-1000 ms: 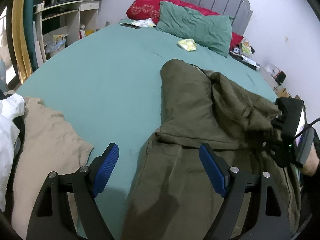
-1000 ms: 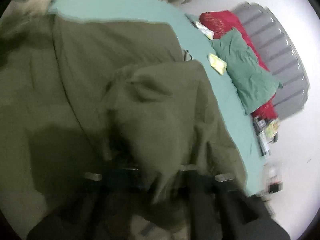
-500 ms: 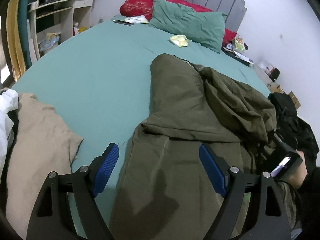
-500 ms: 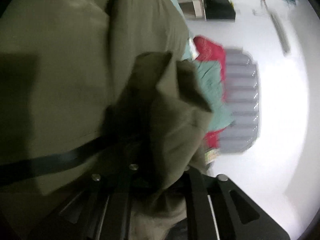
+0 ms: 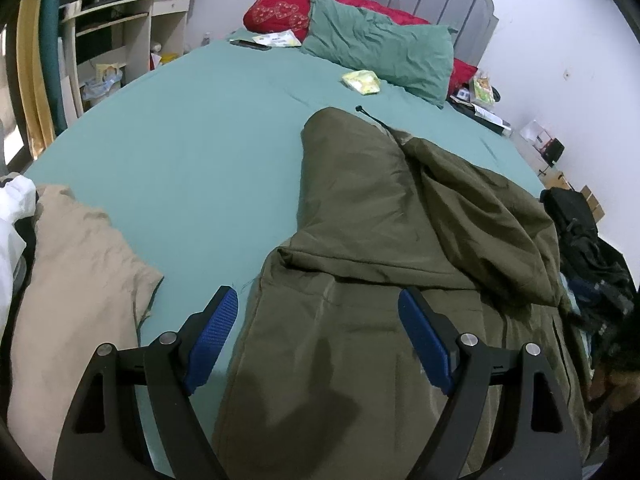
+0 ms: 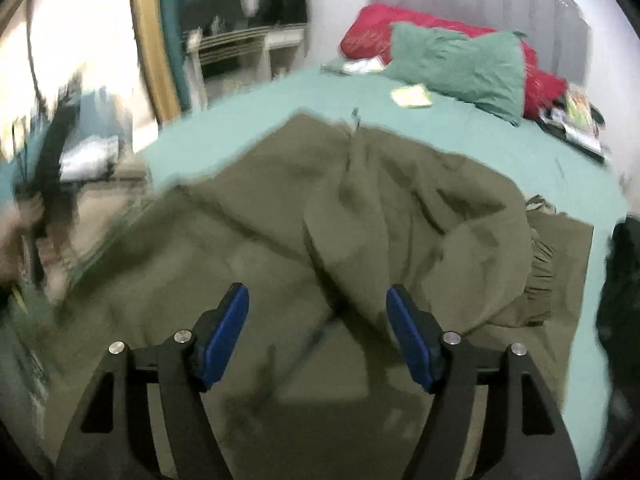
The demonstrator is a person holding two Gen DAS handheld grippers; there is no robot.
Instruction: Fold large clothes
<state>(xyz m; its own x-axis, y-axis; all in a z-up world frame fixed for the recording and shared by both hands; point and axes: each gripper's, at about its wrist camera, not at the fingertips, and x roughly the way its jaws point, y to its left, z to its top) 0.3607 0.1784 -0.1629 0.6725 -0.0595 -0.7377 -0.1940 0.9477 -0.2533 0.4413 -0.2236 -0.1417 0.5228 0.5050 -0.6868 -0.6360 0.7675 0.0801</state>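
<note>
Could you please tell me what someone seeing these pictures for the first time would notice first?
A big olive garment lies rumpled across the near right part of the teal bed, one flap thrown over itself. Both tools, left and right, hang open above it, gripping nothing. At the headboard a green pillow leans on a red one, and a beige cloth lies at near left.

Matt olive cloth jacket (image 5: pixel 400 240) lies on smooth teal cotton-like sheet (image 5: pixel 180 152).
</note>
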